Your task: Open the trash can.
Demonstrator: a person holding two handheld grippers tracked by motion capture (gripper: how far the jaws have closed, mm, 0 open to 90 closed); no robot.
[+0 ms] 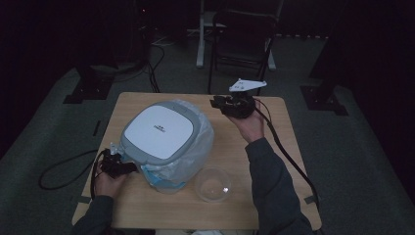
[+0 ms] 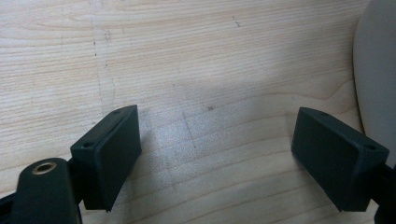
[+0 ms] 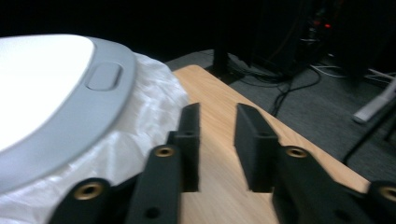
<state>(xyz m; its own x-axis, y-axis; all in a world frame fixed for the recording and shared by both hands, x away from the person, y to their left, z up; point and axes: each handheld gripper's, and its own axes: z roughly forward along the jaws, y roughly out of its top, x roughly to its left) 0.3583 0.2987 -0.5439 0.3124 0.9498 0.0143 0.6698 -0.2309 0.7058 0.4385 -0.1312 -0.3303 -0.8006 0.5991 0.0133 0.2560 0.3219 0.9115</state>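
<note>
The bin lid (image 1: 159, 131) bears an unreadable mark (tiny); both grippers, left (image 1: 119, 165) and right (image 1: 219, 103), gape, grasping nothing.

Bare table (image 1: 274, 161) right of the bagged bin (image 1: 164, 139); clear bowl (image 1: 213, 184) near its front.

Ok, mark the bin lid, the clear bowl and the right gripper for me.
bin lid (image 1: 159, 128): high view, middle of its white top panel.
clear bowl (image 1: 213, 185): high view, its transparent base.
right gripper (image 1: 214, 102): high view, between its jaw tips.
</note>
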